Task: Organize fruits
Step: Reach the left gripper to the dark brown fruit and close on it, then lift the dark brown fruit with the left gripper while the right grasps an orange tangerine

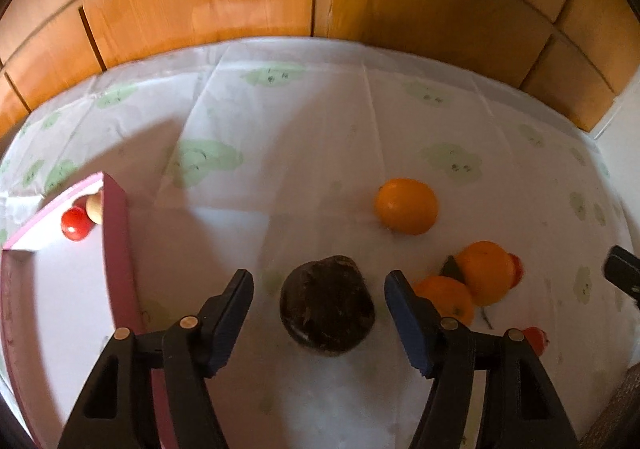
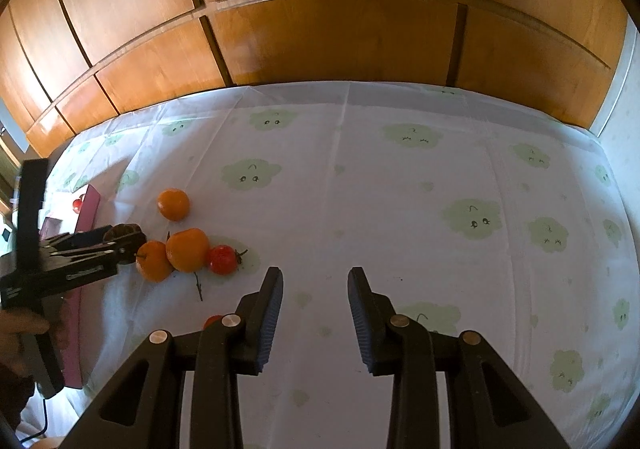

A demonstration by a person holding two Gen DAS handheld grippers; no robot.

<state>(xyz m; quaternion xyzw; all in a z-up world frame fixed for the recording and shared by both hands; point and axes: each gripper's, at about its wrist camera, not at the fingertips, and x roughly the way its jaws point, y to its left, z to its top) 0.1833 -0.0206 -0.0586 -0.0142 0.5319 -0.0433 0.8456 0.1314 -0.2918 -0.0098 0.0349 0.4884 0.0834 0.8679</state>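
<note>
A dark brown avocado (image 1: 327,305) lies on the tablecloth between the open fingers of my left gripper (image 1: 319,307), which straddles it without touching. It also shows in the right wrist view (image 2: 126,237), partly hidden by the left gripper (image 2: 108,245). A lone orange (image 1: 406,206) (image 2: 173,204) lies farther off. Two oranges (image 1: 482,273) (image 2: 187,249) and a red tomato (image 2: 222,259) cluster to the right. My right gripper (image 2: 315,307) is open and empty over bare cloth.
A pink tray (image 1: 116,249) at the left holds a red tomato (image 1: 76,225) and a pale fruit (image 1: 94,208). Another red tomato (image 1: 536,339) (image 2: 212,321) lies near the front. Wooden cabinet doors (image 2: 320,29) stand behind the table.
</note>
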